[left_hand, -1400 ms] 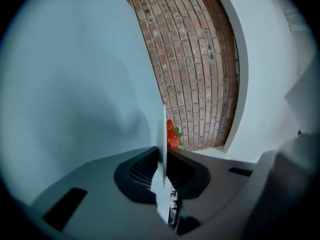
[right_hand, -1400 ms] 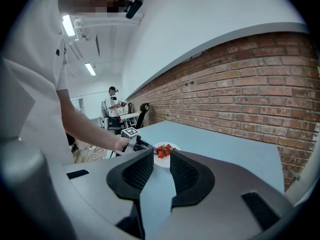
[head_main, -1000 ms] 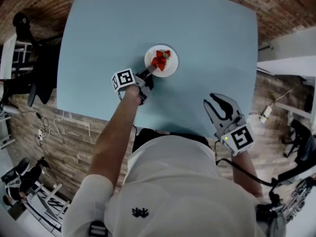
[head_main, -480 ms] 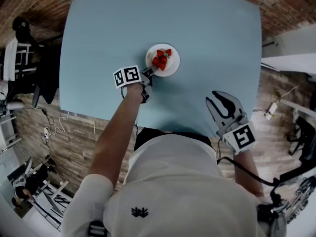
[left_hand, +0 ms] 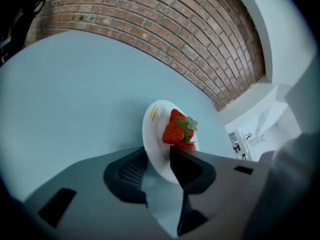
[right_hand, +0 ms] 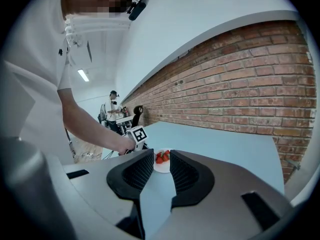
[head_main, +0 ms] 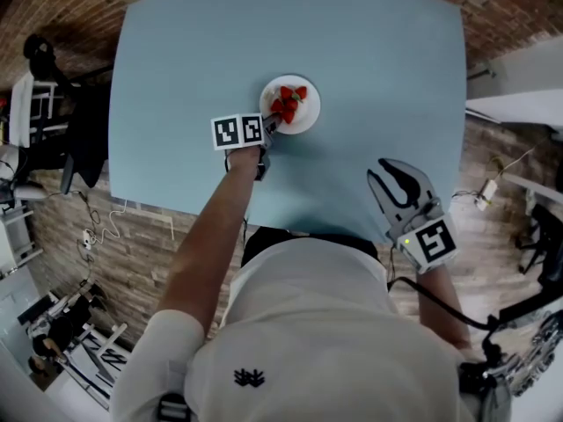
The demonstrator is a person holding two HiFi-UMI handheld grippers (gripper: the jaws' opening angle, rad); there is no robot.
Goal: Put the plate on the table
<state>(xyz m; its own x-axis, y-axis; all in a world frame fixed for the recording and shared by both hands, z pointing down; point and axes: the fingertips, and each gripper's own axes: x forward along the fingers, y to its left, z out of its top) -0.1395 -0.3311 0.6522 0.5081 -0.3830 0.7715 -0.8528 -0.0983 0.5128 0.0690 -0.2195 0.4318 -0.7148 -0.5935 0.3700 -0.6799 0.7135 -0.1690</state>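
Pale-blue table (head_main: 369, 51) carries the white plate (head_main: 307, 118) w/ strawberries (head_main: 288, 104), lying flat roughly mid-table. Vs. a sec ago I see the plate in about the same spot, no real shift.

What changed is on the left. The left gripper (head_main: 268, 126) has rolled: its marker cube (head_main: 237, 132) showed one tilted face before, and now two faces sit side by side, square to my head cam. Its jaws have just been opening. In the left gripper view the left gripper (left_hand: 159, 151) has both jaws apart, w/ the near rim of the plate (left_hand: 152, 129) in the gap and bare table (left_hand: 75, 94) showing lower down between them. I don't see the pads pinching it. The strawberries (left_hand: 177, 131) sit just beyond the jaw tips.

Left forearm (head_main: 220, 227) reaches straight out over the near table edge, gripper nose angled down at the plate's near-left rim.

The right gripper (head_main: 393, 178) is where it was, hanging at the near-right edge of the table, well apart from the plate. In the right gripper view the right gripper (right_hand: 161, 154) has a narrow gap between its jaws and nothing in it. The plate (right_hand: 161, 169) only shows far off through the gap.
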